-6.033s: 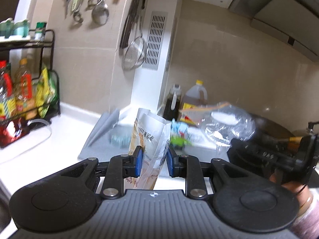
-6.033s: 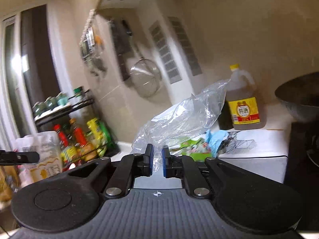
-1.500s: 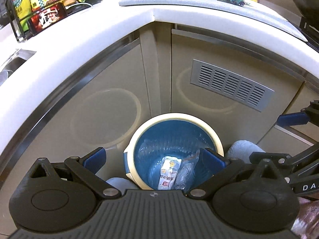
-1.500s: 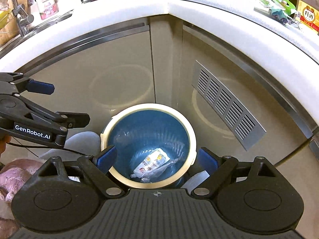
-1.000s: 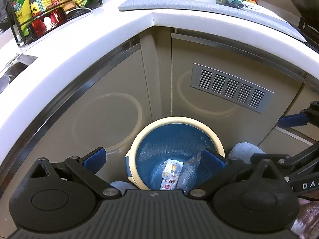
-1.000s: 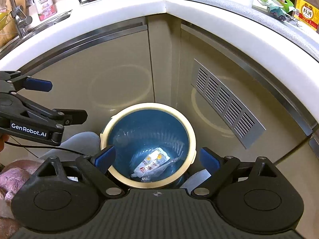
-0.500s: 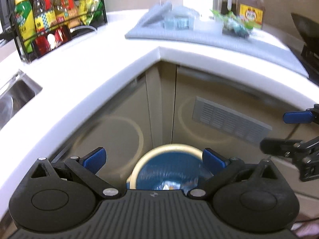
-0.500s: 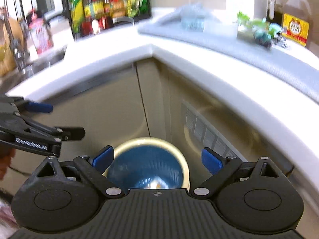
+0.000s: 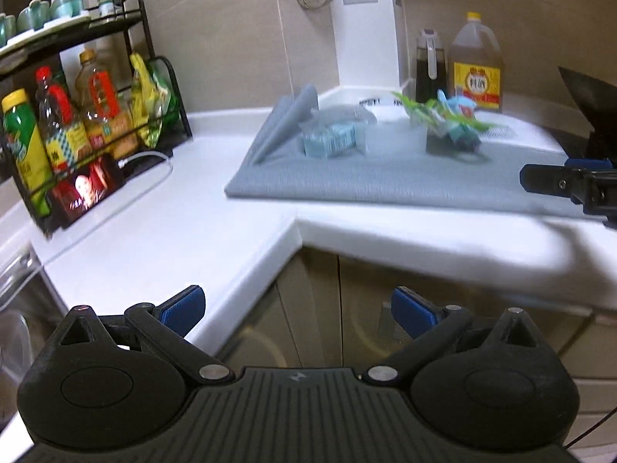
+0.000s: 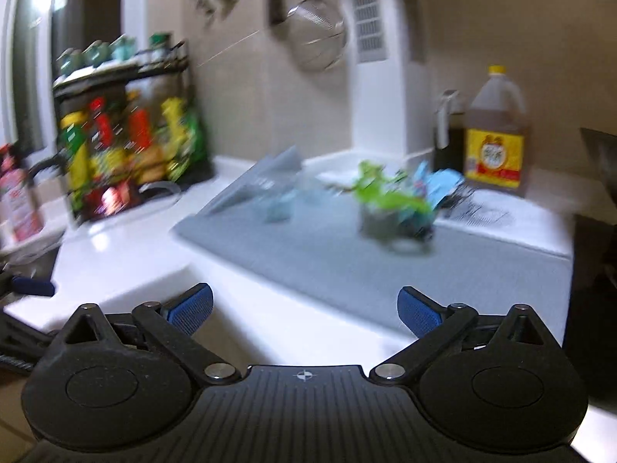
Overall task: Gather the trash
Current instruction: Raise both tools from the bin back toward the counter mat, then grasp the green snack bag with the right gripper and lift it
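Observation:
My left gripper (image 9: 297, 310) is open and empty, held below the white counter's corner edge. My right gripper (image 10: 304, 308) is open and empty at the counter's front edge. Trash lies on the grey mat (image 9: 385, 181): a clear packet with blue print (image 9: 329, 137), a clear plastic cup (image 9: 393, 137) and crumpled green and blue wrappers (image 9: 451, 123). The right wrist view is blurred and shows the green and blue wrappers (image 10: 397, 200) on the mat (image 10: 443, 270). The right gripper's fingers (image 9: 555, 179) show at the right edge of the left wrist view.
A black rack of bottles and sauces (image 9: 77, 115) stands at the left on the white counter (image 9: 173, 223). A large oil jug (image 9: 476, 65) and a dark bottle (image 9: 430, 63) stand at the back. A dark wok (image 9: 586, 96) is at the right. Cabinet doors (image 9: 347, 316) lie below.
Both grippers have risen and tilted up from the bin on the floor to counter height. The bin has dropped out of view. Both stay open and empty.

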Motion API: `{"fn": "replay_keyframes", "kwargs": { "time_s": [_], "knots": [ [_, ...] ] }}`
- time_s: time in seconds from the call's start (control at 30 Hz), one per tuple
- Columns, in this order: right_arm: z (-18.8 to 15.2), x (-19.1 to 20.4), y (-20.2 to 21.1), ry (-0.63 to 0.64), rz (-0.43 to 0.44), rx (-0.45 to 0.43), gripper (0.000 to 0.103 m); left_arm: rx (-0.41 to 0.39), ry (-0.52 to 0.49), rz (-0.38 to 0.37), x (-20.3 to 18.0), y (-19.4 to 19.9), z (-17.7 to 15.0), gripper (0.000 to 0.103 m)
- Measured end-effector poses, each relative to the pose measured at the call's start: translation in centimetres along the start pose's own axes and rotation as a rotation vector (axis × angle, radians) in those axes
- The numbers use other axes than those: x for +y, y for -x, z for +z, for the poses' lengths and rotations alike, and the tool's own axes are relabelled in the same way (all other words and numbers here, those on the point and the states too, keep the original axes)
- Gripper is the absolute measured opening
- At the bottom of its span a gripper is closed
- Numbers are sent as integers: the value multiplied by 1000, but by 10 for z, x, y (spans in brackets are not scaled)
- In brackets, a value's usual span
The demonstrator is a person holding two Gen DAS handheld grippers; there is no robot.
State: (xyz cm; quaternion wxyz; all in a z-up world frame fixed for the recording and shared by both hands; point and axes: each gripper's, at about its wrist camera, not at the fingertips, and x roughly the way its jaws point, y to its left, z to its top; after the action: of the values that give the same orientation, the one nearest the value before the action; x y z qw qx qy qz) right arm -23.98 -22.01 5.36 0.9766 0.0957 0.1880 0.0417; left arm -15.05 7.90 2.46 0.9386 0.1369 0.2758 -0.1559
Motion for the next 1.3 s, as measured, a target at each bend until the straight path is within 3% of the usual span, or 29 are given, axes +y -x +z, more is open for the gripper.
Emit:
{"fn": "replay_keyframes", "kwargs": {
  "time_s": [0.3, 0.47, 0.63, 0.8, 1.03, 1.13, 1.3],
  "knots": [
    [23, -36, -43, -99, -42, -90, 103, -53, -37, 44, -4, -27, 47, 103],
    [38, -42, -76, -32, -105, -188, 103, -77, -29, 31, -6, -46, 73, 103],
    [64, -66, -112, -166, -73, -248, 103, -130, -19, 26, 0, -67, 116, 103],
    [81, -96, -164, -319, -83, -105, 103, -151, 29, -35, 1, -97, 163, 103],
    [68, -105, -196, -343, -67, 29, 103, -68, 57, -106, -16, -159, 195, 103],
    [66, -101, -194, -320, -16, 4, 103, -39, 61, -119, -21, -180, 200, 103],
    [64, -94, -200, -274, -47, 27, 103, 6, 58, -157, -27, -208, 201, 103]
  ]
}}
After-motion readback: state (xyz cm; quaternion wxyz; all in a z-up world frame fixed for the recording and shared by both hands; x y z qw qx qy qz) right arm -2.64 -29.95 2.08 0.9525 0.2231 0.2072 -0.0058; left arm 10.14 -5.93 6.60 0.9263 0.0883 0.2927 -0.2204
